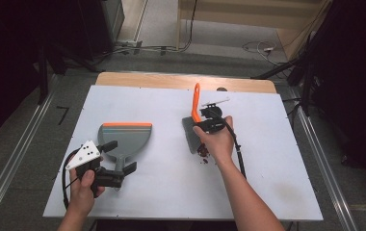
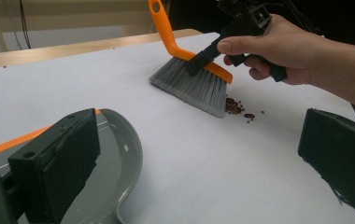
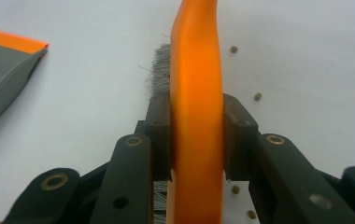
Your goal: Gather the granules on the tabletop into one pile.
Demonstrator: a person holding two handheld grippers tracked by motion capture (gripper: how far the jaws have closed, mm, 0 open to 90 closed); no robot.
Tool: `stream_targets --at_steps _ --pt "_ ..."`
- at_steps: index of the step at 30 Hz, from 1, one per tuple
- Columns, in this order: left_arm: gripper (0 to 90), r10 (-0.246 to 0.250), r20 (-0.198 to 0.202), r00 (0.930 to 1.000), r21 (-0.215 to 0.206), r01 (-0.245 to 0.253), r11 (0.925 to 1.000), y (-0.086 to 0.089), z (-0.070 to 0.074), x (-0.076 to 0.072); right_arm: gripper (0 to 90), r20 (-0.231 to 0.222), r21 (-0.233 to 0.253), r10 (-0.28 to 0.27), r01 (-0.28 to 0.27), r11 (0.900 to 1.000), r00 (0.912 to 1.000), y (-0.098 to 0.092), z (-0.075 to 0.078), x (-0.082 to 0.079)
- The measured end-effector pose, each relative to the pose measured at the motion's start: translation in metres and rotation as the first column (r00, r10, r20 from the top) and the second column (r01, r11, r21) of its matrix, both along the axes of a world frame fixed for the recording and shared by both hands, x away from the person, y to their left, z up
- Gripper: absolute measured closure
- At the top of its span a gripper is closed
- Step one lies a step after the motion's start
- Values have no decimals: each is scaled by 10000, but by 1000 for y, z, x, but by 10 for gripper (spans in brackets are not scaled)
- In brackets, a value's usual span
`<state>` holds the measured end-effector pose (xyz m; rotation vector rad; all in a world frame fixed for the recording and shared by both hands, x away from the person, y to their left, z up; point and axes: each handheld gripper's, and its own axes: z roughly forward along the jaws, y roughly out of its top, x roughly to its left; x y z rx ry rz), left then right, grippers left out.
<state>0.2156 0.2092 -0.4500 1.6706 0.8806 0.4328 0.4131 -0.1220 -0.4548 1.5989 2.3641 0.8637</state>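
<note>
Orange-backed brush is clamped in right tongs; left tongs gape around dustpan handle.

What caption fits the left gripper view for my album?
Right gripper sweeps an orange brush at red crumbs; grey dustpan waits nearby.

We see bare tabletop across mid-frame between dustpan and brush; scattered beans lie beside the bristles.
</note>
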Motion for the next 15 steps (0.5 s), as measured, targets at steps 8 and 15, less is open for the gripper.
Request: stream_targets --at_steps 8,15 --pt "0 -6 -37 10000 43 7 10000 -1 0 0 671 43 28 -199 199 9998 9998 -14 -1 0" --pt "0 2 -84 10000 76 -1 10000 -1 0 0 670 18 39 -399 399 9992 9992 -24 -1 0"
